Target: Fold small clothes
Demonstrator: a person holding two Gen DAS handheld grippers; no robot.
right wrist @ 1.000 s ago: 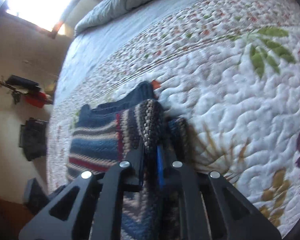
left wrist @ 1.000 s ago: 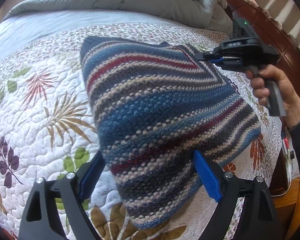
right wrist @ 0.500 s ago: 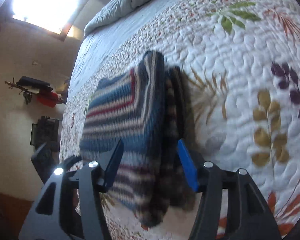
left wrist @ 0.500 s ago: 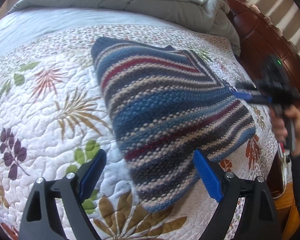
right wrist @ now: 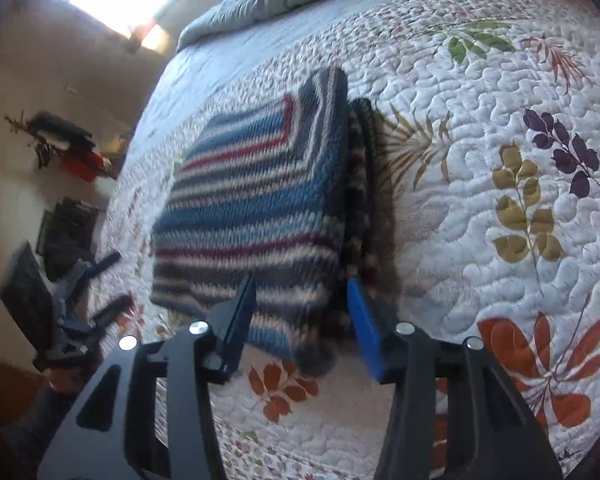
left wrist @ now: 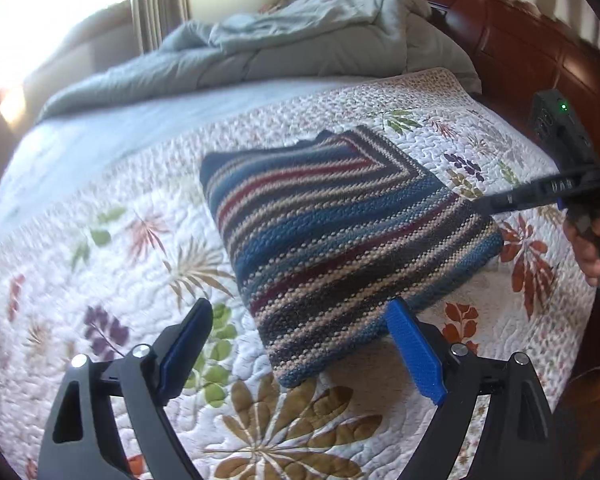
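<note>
L gripper (left wrist: 300,356) is wide open w/ nothing between the blue pads, hanging above the quilt (left wrist: 100,280) just short of the near corner of the folded striped sweater (left wrist: 339,240); pads don't touch the knit. R gripper (right wrist: 303,328) is roughly half open and its jaws are closing; pads sit clear of the fabric, nothing gripped, the sweater's near edge (right wrist: 260,208) showing in the gap beyond them. From my L cam the R gripper (left wrist: 495,202) comes in from the right edge, tip right at the sweater's right side, can't tell if it touches; my right hand (left wrist: 591,240) wraps the handle, green LED lit on the unit. From the R cam the L gripper (right wrist: 112,284) shows at far left, blurred, fingers spread. Sweater is folded into a compact rectangle, blue/maroon/cream/dark stripes, diagonal V of stripes near the far corner, lying flat on the white quilt w/ leaf prints, approx mid-bed. R cam shows a second darker folded layer along its right edge, stacked underneath. Gray comforter (left wrist: 300,44) is bunched at the head of the bed, well apart from the sweater, wood headboard (left wrist: 519,40) behind it. Curtain (left wrist: 160,4) and bright window at top left. Some dark items and a red one on the floor/wall side in R cam, too blurred to ID.
</note>
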